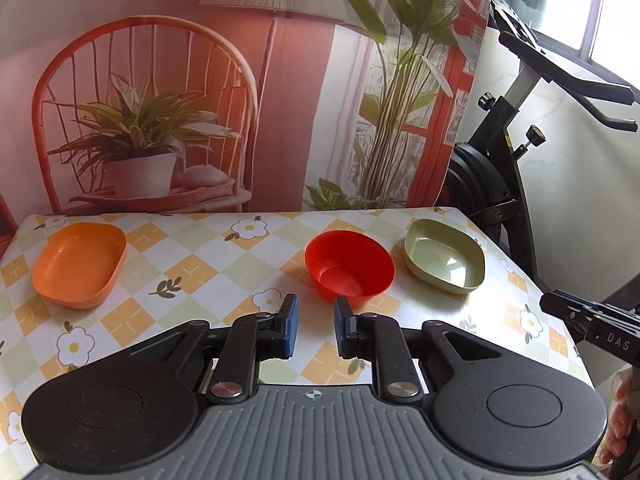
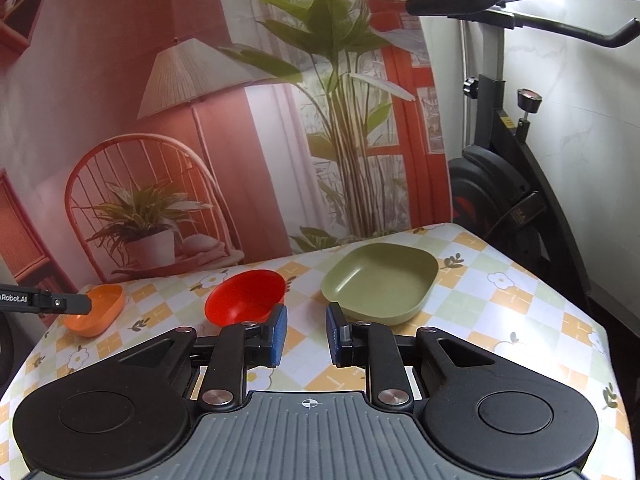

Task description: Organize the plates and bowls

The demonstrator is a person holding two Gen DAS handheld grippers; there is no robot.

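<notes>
Three dishes stand on the table. An orange oval dish (image 1: 80, 264) (image 2: 98, 309) sits at the far left, a red round bowl (image 1: 349, 266) (image 2: 246, 296) in the middle, and a green squarish dish (image 1: 445, 255) (image 2: 380, 282) at the right. My left gripper (image 1: 316, 326) is open and holds nothing, hovering just short of the red bowl. My right gripper (image 2: 306, 332) is also open and holds nothing, between the red bowl and the green dish, just before them. The other gripper's tip shows at each view's edge.
The table (image 1: 208, 264) has a checked floral cloth; its right edge (image 2: 580, 312) drops off toward a black exercise bike (image 1: 500, 168) (image 2: 500, 184). A printed backdrop hangs behind the far edge. A hand (image 1: 620, 416) shows at the lower right.
</notes>
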